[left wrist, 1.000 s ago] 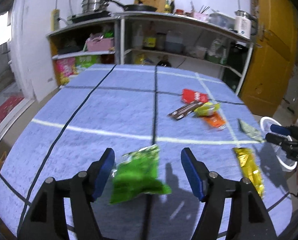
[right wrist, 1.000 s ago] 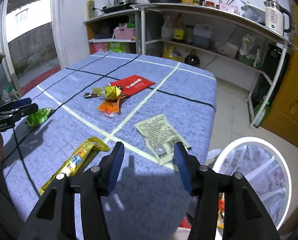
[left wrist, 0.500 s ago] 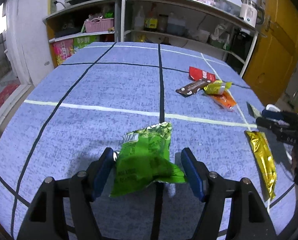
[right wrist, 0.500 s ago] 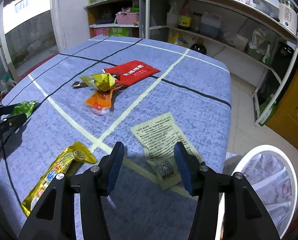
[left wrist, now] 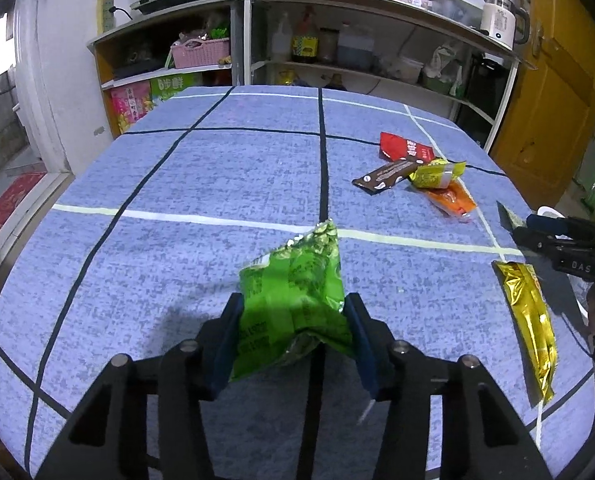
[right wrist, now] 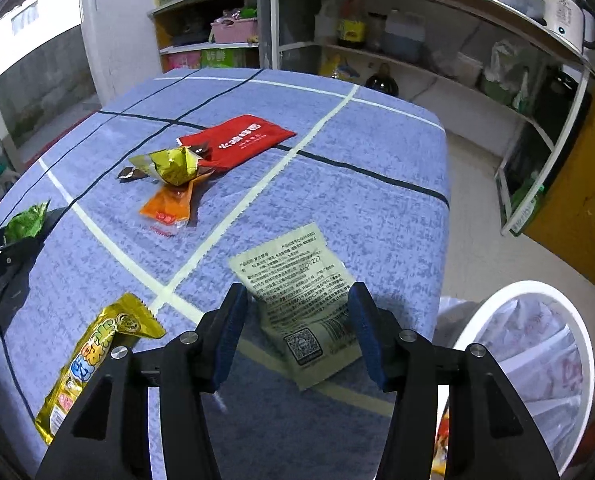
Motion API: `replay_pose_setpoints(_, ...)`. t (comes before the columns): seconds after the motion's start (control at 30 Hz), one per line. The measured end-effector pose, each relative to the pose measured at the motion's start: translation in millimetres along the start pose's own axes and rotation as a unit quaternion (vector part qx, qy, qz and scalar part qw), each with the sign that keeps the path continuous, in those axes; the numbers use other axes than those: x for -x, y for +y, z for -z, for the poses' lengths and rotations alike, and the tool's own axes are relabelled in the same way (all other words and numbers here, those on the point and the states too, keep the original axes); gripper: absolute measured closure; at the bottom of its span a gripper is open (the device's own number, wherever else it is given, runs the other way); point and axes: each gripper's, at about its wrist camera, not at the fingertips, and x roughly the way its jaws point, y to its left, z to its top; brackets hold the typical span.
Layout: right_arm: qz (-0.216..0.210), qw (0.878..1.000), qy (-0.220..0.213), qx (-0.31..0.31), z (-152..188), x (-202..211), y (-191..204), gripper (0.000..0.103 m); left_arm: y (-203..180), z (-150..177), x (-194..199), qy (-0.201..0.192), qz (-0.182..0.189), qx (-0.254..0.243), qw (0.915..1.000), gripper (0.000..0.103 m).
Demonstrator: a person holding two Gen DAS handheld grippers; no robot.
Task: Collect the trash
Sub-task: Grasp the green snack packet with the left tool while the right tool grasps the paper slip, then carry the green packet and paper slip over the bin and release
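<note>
Six wrappers on the blue tablecloth (left wrist: 217, 184): green packet (left wrist: 293, 304), red (right wrist: 241, 142), brown (left wrist: 385, 176), yellow (right wrist: 173, 166), orange (right wrist: 169, 206), gold (right wrist: 93, 352), plus one printed sachet (right wrist: 305, 292). Left gripper (left wrist: 293, 340) is clenched on the green packet; right gripper (right wrist: 297, 330) is spread wide, straddling the sachet without pinching it. Only the right view shows the white bin (right wrist: 537, 360) beside the table edge.

The crumpled green foil snack bag (left wrist: 293, 300) hides the inner faces of the left gripper's (left wrist: 293, 336) blue pads (left wrist: 227, 344). In the right wrist view, the white-rimmed, plastic-lined trash bin (right wrist: 517, 292) is cut off by the frame edge, and the long gold foil wrapper (right wrist: 93, 356) slips partly behind the right gripper's (right wrist: 297, 332) black arm. Labels on the shelf bottles (left wrist: 305, 42) are too small to read.
</note>
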Motion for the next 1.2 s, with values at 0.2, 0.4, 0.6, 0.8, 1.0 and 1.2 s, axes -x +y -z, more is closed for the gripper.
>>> replay_pose_setpoints(0.2, -0.013, 1.000, 0.004, 0.001, -2, 2, 10, 0.087, -7, -2, 0, 0.002, 0.008, -0.004, 1.0000, 0.057)
replay_pose_setpoints(0.4, -0.011, 1.000, 0.002, -0.002, 0, 5, 12, 0.096, -17, -2, 1, -0.001, 0.017, -0.013, 0.9998, 0.059)
replay_pose_setpoints(0.6, -0.020, 1.000, -0.018, 0.005, 2, 22, 19, 0.097, -26, -5, 4, -0.009, 0.023, -0.020, 0.9995, 0.059)
replay_pose_setpoints(0.8, -0.030, 0.999, -0.039, -0.003, 5, 42, 17, 0.097, -40, -9, 10, -0.019, 0.034, -0.028, 0.9989, 0.060)
replay_pose_setpoints(1.0, -0.021, 0.998, -0.056, -0.011, 15, 65, 9, 0.097, -63, -17, 15, -0.031, 0.056, -0.040, 0.9972, 0.060)
replay_pose_setpoints(1.2, -0.007, 0.997, -0.074, -0.030, 34, 94, -9, 0.097, -96, -27, 23, -0.047, 0.082, -0.058, 0.9938, 0.060)
